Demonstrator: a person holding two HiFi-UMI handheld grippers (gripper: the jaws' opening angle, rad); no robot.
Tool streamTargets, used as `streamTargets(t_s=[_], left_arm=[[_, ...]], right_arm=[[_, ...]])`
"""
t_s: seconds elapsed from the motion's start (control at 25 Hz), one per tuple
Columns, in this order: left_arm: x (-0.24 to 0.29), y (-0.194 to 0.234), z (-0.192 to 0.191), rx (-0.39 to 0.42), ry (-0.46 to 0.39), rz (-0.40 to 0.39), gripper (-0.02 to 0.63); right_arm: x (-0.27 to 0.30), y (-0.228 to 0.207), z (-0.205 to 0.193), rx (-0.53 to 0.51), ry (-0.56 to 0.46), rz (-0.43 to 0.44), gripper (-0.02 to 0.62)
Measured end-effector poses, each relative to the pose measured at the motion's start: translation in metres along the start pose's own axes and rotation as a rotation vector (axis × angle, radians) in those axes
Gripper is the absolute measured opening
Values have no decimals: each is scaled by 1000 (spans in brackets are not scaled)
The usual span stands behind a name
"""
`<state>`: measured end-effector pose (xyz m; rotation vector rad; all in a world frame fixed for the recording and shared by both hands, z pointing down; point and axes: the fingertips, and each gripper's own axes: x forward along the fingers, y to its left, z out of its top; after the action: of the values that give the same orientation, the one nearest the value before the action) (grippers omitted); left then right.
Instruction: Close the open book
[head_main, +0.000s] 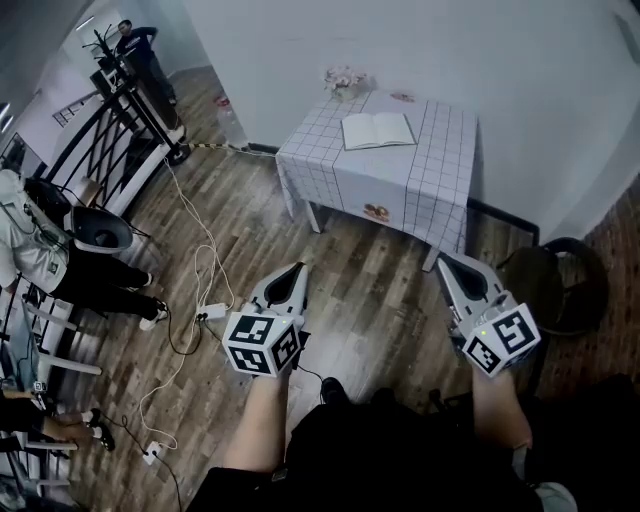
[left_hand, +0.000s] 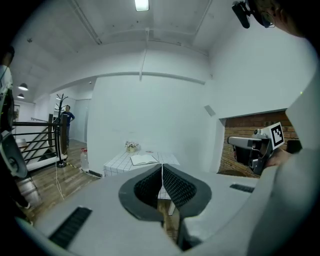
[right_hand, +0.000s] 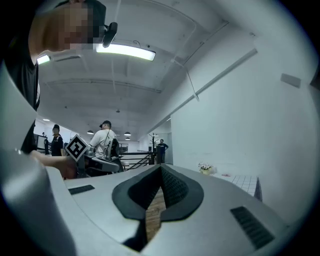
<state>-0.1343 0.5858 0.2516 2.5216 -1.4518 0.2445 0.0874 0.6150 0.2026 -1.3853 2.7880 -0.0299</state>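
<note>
The open book (head_main: 378, 130) lies flat on a small table (head_main: 440, 170) draped in a checked cloth, against the far wall — well apart from the person. Both tools — the left gripper (head_main: 291, 281) and right gripper (head_main: 453, 271) — are clenched on nothing and held out in front, apparently because the approach has not yet begun.

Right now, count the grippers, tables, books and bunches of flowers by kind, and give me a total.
grippers: 2, the left gripper and the right gripper, both shut and empty
table: 1
open book: 1
bunch of flowers: 1
total: 5
</note>
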Motion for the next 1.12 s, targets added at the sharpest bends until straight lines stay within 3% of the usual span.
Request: streamTargets(t_s=[0.2, 0.56, 0.84, 1.12], left_arm=[[2, -16, -1, 18, -1, -10, 14], [23, -32, -4, 23, 3, -33, 14], [79, -14, -10, 0, 22, -57, 14], [163, 34, -3, -18, 47, -82, 14]], right_arm=[[-27, -10, -2, -10, 2, -42, 3], [-40, -29, -14, 28, 11, -44, 3], [3, -47, -32, 20, 67, 19, 3], [72, -96, -54, 58, 137, 16, 3]])
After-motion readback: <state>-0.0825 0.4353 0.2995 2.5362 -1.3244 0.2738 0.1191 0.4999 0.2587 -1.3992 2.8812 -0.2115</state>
